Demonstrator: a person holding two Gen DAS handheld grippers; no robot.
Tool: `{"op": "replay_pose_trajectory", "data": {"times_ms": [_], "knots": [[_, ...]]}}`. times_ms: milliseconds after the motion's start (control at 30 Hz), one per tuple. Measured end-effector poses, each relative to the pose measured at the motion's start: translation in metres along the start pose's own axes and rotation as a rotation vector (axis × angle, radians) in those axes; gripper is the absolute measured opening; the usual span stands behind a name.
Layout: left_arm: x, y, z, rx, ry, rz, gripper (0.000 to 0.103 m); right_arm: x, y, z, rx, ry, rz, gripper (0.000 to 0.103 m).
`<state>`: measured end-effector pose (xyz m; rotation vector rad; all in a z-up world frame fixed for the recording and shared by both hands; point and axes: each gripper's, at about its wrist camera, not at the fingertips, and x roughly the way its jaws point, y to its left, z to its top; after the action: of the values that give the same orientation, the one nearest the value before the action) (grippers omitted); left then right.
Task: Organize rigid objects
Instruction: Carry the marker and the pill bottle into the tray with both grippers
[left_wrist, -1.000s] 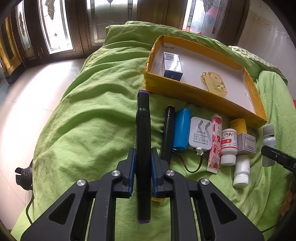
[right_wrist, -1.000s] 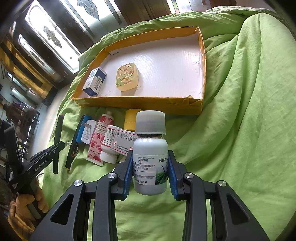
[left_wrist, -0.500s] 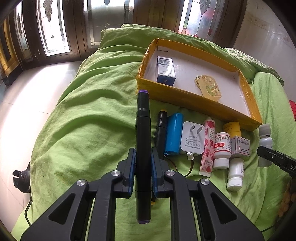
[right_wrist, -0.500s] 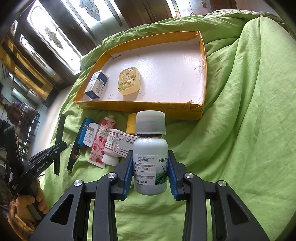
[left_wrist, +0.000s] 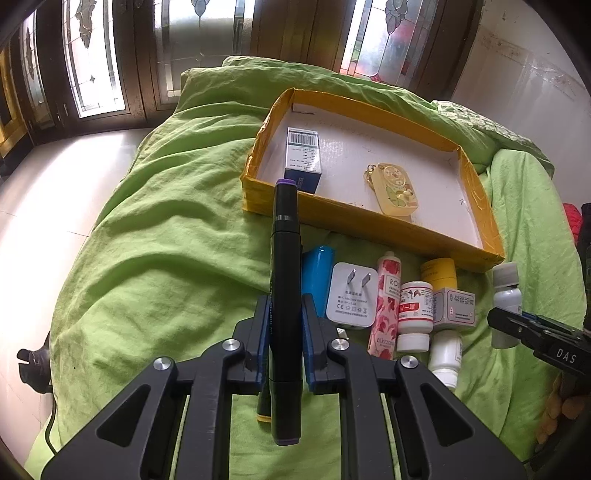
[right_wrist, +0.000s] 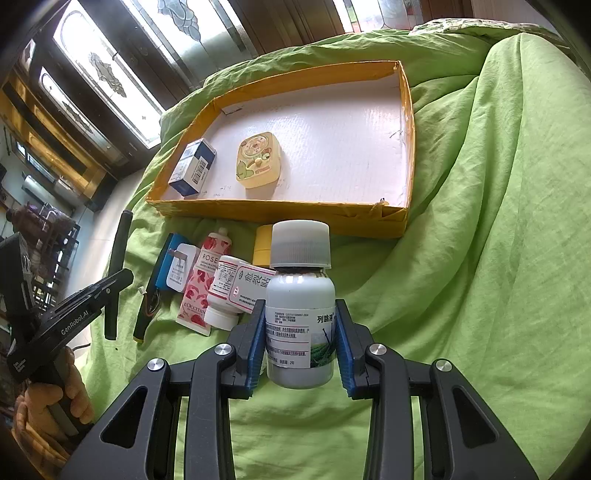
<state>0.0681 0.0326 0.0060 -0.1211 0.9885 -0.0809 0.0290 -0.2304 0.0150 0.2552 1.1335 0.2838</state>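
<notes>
On the green bedspread (left_wrist: 155, 258), just short of the yellow-walled tray (left_wrist: 354, 218), my left gripper (left_wrist: 284, 332) is clamped on a black marker (left_wrist: 284, 266) with a purple end cap, its tip reaching up over the tray's near wall. My right gripper (right_wrist: 301, 343) pinches a grey bottle (right_wrist: 301, 314) with a white ribbed cap, held upright above the bedding; its label carries Chinese print I can only partly read (the bold characters look like 列鸽).

Inside the tray lie a blue-and-white carton (left_wrist: 303, 162) with a barcode on its top face and a yellow cartoon-printed case (left_wrist: 395, 190), well apart from each other. In front of the tray a row of things lies side by side: a blue cylinder (left_wrist: 317, 273), a white plug adapter (left_wrist: 352, 295) with a CE mark, a pink rose-patterned tube (right_wrist: 201, 280) reading "ROSE" and "L'OCCITANE", a white pill bottle (left_wrist: 415, 314) with a red label, a small white box (left_wrist: 454, 306) and a yellow roll (left_wrist: 437, 269). The left gripper's arm reads "GenRobot.AI" in the right wrist view.
</notes>
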Motion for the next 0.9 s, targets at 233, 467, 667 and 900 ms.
{"op": "replay_pose_trajectory", "data": {"times_ms": [233,467,667,900], "knots": [[-0.001,-0.016,0.014,0.024,-0.009,-0.031,0.013,0.0,-0.001,0.001,0.004,-0.002,0.005,0.031],[-0.004,-0.033,0.035,0.054,-0.022,-0.064,0.013,-0.007,-0.004,0.008,0.026,-0.019,0.022,0.031],[0.004,-0.047,0.053,0.067,-0.023,-0.089,0.013,-0.017,-0.005,0.026,0.061,-0.048,0.058,0.031],[0.017,-0.059,0.067,0.087,-0.013,-0.096,0.013,-0.024,-0.007,0.057,0.081,-0.107,0.063,0.031]]}}
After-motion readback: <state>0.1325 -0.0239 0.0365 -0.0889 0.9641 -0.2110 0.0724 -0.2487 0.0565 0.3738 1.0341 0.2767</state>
